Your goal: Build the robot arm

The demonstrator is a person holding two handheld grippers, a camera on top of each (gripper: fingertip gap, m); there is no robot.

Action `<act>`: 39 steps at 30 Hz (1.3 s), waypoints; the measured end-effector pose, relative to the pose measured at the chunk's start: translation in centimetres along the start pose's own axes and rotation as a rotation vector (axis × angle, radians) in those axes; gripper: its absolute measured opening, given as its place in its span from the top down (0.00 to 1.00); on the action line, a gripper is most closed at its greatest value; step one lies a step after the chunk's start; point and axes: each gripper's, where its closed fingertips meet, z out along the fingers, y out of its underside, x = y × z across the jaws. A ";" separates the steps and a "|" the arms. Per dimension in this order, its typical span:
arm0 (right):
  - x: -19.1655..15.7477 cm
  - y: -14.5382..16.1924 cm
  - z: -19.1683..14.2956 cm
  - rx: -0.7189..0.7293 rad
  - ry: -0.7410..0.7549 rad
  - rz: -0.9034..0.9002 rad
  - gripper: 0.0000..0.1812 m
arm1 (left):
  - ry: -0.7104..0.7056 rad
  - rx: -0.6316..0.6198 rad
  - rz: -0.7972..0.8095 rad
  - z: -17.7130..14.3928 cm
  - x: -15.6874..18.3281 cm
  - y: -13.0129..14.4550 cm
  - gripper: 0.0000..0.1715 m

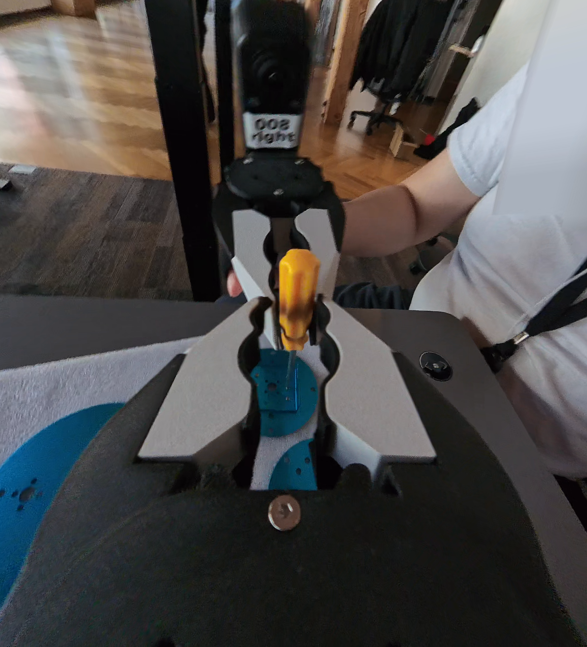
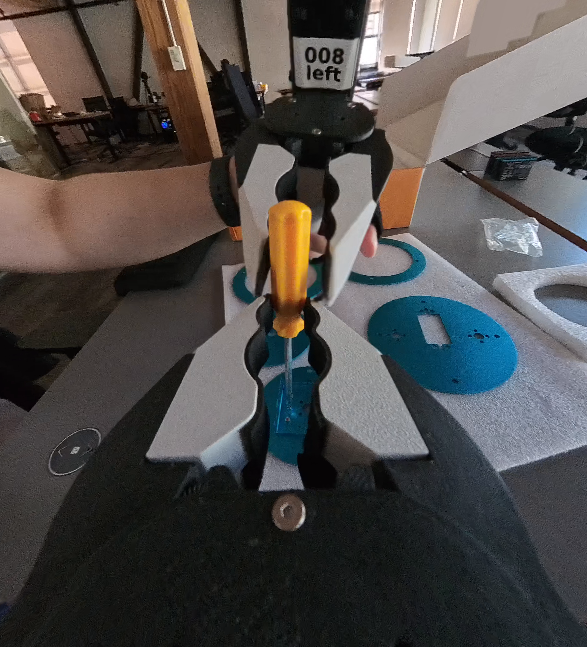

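A yellow-handled screwdriver stands upright, its tip on a small blue bracket that lies on a blue round plate. My right gripper is shut on the lower part of the handle. My left gripper faces it from the other side, fingers apart on either side of the screwdriver, not pinching it. In the left wrist view the bracket and the plate show between my fingers. The left gripper stands just behind the handle in the right wrist view.
The plates lie on a white foam sheet on a grey table. A large blue disc with a rectangular cutout, a blue ring, a foam frame, a plastic bag and an open orange-and-white box are nearby. A person's forearm reaches in. My left and right fingertips are right by each other.
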 end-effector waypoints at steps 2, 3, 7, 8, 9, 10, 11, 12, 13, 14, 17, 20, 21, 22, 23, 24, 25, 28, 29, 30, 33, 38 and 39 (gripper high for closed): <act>-0.2 0.0 0.1 0.025 0.065 -0.016 0.91 | -0.073 -0.038 -0.049 0.3 -0.2 0.7 0.68; -0.3 0.0 0.1 0.037 0.106 -0.028 0.91 | -0.085 -0.020 -0.042 0.4 0.3 0.5 0.72; -0.1 -0.1 0.0 0.045 0.281 -0.136 0.91 | -0.298 0.034 0.010 -0.2 0.3 -1.2 0.77; 0.1 -0.1 -0.2 0.047 0.317 -0.146 0.91 | -0.361 0.018 0.036 -0.4 0.2 -1.3 0.76; 0.3 0.0 -0.4 0.048 0.349 -0.157 0.91 | -0.423 -0.010 0.059 -0.7 -0.1 -1.2 0.77; 0.4 0.0 -0.6 0.049 0.371 -0.167 0.91 | -0.476 -0.029 0.076 -0.9 -0.4 -1.2 0.77; 0.5 0.0 -0.7 0.052 0.388 -0.172 0.92 | -0.479 -0.040 0.090 -0.7 -0.2 -1.3 0.79; 0.4 0.0 -0.8 0.053 0.398 -0.182 0.92 | -0.480 -0.044 0.089 -0.5 -0.1 -1.4 0.83; 0.3 0.0 -0.7 0.051 0.409 -0.199 0.92 | -0.483 -0.041 0.082 -0.2 -0.1 -1.6 0.82; 0.2 0.0 -0.6 0.047 0.420 -0.216 0.91 | -0.467 -0.048 0.081 0.1 0.1 -1.7 0.88; 0.3 0.0 -0.7 0.052 0.428 -0.192 0.91 | -0.440 -0.068 0.103 0.3 0.0 -1.5 0.90; -0.4 0.2 -0.5 0.039 0.277 -0.161 0.91 | -0.288 -0.062 0.120 0.7 1.2 -1.4 0.90; -0.2 0.2 -0.4 0.029 0.227 -0.139 0.84 | -0.228 -0.061 0.132 0.8 1.6 -1.3 0.91; 0.2 0.1 -0.4 0.015 0.193 -0.103 0.79 | -0.204 -0.066 0.144 0.7 1.4 -1.3 0.91; -0.1 0.2 -0.1 -0.008 0.109 -0.078 0.83 | -0.167 -0.070 0.138 0.6 1.4 -1.2 0.90; -0.9 0.4 0.1 -0.036 0.012 -0.059 0.91 | -0.130 -0.068 0.137 0.5 1.2 -1.2 0.90; -0.7 0.3 0.3 -0.052 0.002 -0.050 0.91 | -0.098 -0.059 0.134 0.3 1.1 -1.2 0.91; -0.4 0.4 0.5 -0.061 0.035 -0.081 0.91 | -0.025 -0.007 0.111 0.0 0.8 -1.2 0.90; -0.1 0.4 0.5 -0.057 0.068 -0.090 0.91 | -0.019 0.018 0.084 0.0 0.6 -1.3 0.90; 0.2 0.4 0.3 -0.050 0.109 -0.102 0.92 | -0.027 0.037 0.053 0.1 0.3 -1.4 0.90; 0.6 0.4 0.2 -0.018 0.223 -0.112 0.92 | -0.114 0.034 0.024 0.3 -0.4 -1.1 0.85; 0.7 0.4 -0.2 0.002 0.404 -0.175 0.92 | -0.364 0.011 0.037 0.3 -1.0 -1.2 0.80; 0.9 0.4 -0.4 0.008 0.446 -0.183 0.92 | -0.424 0.000 0.042 0.1 -1.4 -1.2 0.79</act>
